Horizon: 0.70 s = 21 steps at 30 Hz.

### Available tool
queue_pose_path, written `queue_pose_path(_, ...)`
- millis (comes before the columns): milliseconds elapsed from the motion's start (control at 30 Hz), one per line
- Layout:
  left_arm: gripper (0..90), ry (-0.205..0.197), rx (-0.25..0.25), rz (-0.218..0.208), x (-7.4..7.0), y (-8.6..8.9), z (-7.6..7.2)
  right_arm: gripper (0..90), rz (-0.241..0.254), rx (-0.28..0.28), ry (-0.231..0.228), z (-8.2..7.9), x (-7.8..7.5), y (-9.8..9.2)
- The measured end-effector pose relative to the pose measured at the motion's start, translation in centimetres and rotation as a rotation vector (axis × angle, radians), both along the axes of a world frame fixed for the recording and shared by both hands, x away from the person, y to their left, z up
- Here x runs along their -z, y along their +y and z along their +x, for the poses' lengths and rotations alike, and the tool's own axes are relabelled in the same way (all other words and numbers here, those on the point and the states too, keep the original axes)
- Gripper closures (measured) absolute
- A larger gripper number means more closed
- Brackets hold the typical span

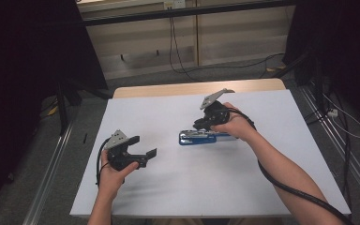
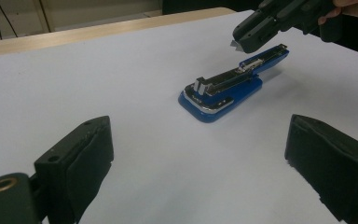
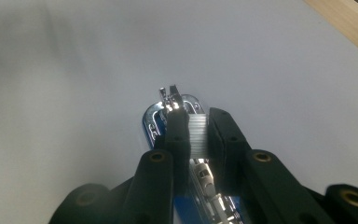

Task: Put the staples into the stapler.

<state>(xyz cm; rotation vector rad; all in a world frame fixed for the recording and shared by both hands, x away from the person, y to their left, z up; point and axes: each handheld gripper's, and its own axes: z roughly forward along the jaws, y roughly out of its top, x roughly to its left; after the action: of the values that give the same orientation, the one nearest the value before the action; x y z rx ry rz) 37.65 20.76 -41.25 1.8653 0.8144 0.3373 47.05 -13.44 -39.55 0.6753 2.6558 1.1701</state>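
Nearest us, our left gripper point(image 1: 144, 146) hovers above the white table point(image 1: 168, 187), its 2 jaws spread wide and empty. Our right gripper point(image 3: 197, 133) pinches a strip of staples point(image 3: 197, 135) over the open blue stapler point(image 1: 197, 137) lying mid-table.

In the high view, we cannot make out the right gripper point(image 1: 205, 123)'s tips: they merge with the dark top of the blue stapler point(image 1: 197, 138), whose right end lies under the right hand point(image 1: 234, 125). In the right gripper view, the stapler's rear runs off the bottom edge between the jaws, and the left side blurs to grey. In the left gripper view, the left gripper point(image 2: 205, 158)'s jaws are cut by the bottom and right edges.
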Motion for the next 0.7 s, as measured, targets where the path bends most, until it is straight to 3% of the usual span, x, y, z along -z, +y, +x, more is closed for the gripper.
queue_pose_path(300,7.8,0.002,-0.004,0.005,0.08,0.10,0.00,78.9,0.029,-0.030,0.005,0.25,-0.30,0.08)
queue_pose_path(700,7.9,0.006,-0.010,0.002,0.20,0.21,0.03,78.9,0.024,-0.094,-0.009,1.00,0.14,0.43)
